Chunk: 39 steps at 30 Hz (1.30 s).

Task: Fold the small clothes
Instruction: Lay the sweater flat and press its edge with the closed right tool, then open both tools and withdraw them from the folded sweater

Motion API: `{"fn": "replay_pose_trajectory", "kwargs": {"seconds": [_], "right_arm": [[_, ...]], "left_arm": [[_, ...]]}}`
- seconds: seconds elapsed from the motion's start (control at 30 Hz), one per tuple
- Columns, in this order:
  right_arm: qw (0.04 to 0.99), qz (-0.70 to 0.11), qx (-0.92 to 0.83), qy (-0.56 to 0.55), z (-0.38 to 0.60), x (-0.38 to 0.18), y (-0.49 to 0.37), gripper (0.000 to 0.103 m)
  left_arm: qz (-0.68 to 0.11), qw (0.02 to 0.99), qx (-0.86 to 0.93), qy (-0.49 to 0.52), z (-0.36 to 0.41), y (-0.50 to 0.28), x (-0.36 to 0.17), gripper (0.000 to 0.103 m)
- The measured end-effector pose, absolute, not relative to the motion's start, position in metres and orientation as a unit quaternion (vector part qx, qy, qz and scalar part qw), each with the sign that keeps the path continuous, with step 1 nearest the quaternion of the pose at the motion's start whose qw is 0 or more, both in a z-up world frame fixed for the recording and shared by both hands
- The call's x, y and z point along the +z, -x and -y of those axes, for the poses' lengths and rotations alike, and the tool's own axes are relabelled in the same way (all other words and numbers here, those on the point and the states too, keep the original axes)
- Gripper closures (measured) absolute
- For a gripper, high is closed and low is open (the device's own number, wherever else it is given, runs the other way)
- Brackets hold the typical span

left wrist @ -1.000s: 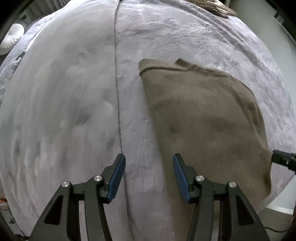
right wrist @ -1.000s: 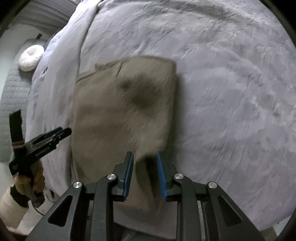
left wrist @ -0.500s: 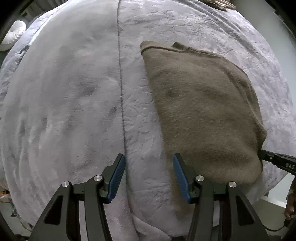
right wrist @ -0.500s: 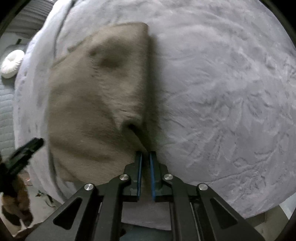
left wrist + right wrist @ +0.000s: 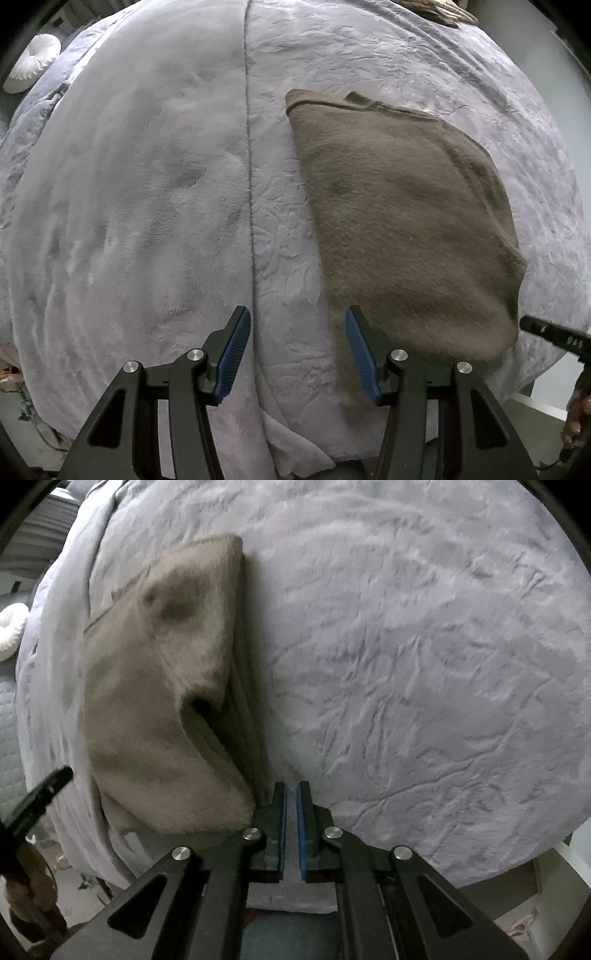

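A brown knitted garment (image 5: pixel 402 225) lies folded on the grey bed cover (image 5: pixel 147 184). In the left wrist view it is right of the cover's seam, its near edge by the right finger. My left gripper (image 5: pixel 297 350) is open and empty, hovering over the cover left of the garment. In the right wrist view the garment (image 5: pixel 162 701) lies to the left, with its folded layers showing along its right edge. My right gripper (image 5: pixel 292 823) is shut with nothing between its pads, just right of the garment's near corner.
A white round cushion (image 5: pixel 31 62) lies at the far left by the bed. A woven item (image 5: pixel 436 9) sits at the far edge of the bed. The other gripper's tip shows at the right edge of the left wrist view (image 5: pixel 554 334) and at the left of the right wrist view (image 5: pixel 40 794).
My right gripper closed on the garment's near corner, then slid off to the right; it is now shut and empty beside it. The garment now lies flatter. My left gripper stayed open.
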State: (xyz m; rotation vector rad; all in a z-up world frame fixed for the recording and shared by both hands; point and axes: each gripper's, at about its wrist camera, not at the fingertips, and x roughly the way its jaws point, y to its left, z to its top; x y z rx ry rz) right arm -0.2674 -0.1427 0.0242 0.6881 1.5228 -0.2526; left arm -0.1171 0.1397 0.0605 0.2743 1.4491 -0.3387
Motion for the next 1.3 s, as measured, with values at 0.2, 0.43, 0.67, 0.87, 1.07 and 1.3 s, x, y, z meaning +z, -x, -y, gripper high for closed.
{"fn": "replay_pose_trajectory", "kwargs": {"seconds": [0.2,0.43,0.67,0.87,1.07,1.3], "right_arm": [[0.678,-0.662,-0.106,-0.302,0.143,0.040,0.243,0.097],[0.683,-0.661,-0.090,-0.297,0.130,0.053,0.225,0.097],[0.694,-0.660,-0.080,-0.277,0.117,0.063,0.212,0.097],[0.700,-0.660,-0.083,-0.259,0.110,0.072,0.200,0.054],[0.718,-0.651,-0.082,-0.232,0.101,0.086,0.186,0.028],[0.738,-0.641,-0.102,-0.184,0.094,0.104,0.174,0.011]], "left_arm": [[-0.666,0.720,-0.155,-0.120,-0.139,0.118,0.061,0.048],[-0.665,0.720,-0.153,-0.124,-0.139,0.124,0.066,0.048],[-0.667,0.720,-0.147,-0.126,-0.142,0.124,0.068,0.038],[-0.646,0.737,-0.139,-0.143,-0.139,0.123,0.081,0.004],[-0.651,0.739,-0.139,-0.109,-0.140,0.112,0.088,0.004],[-0.646,0.745,-0.122,-0.118,-0.131,0.106,0.094,0.004]]}}
